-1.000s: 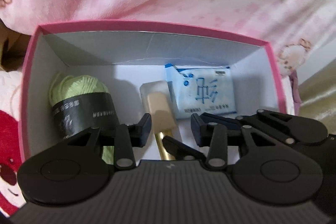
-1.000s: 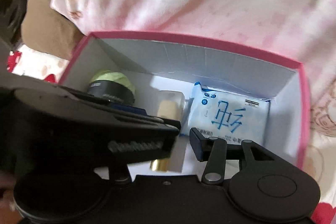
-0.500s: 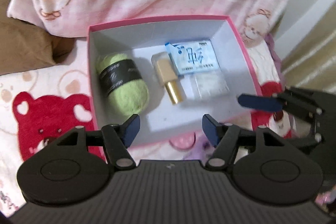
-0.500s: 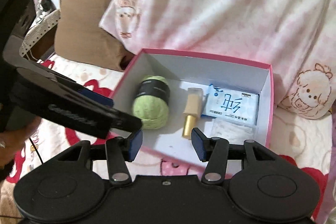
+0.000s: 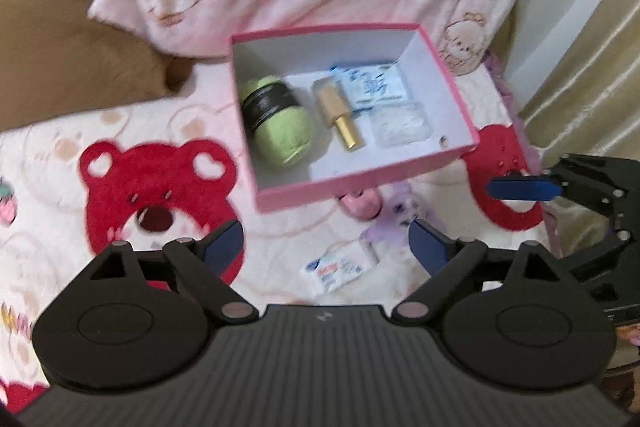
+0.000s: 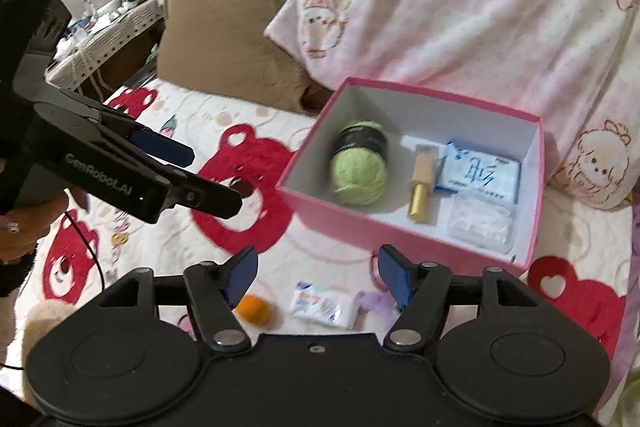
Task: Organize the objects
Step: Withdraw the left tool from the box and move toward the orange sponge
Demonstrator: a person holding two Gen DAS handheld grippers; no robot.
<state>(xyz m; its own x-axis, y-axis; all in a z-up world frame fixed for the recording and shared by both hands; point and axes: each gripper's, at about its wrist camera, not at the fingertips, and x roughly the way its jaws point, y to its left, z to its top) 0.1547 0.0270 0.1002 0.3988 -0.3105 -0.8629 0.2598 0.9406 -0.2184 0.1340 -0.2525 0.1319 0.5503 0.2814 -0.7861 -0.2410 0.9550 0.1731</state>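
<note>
Pink box (image 5: 362, 187) sits untouched; both grippers' fingers (image 5: 224, 243) have just been opening, empty.

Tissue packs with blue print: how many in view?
2. One tissue pack lies in the pink box, at its far right corner. A smaller tissue pack lies on the blanket in front of the box. More may be hidden.

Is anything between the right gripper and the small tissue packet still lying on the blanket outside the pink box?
Nothing visible: the right gripper, open and empty, hangs above the tissue packet, which lies bare on the blanket.
</note>
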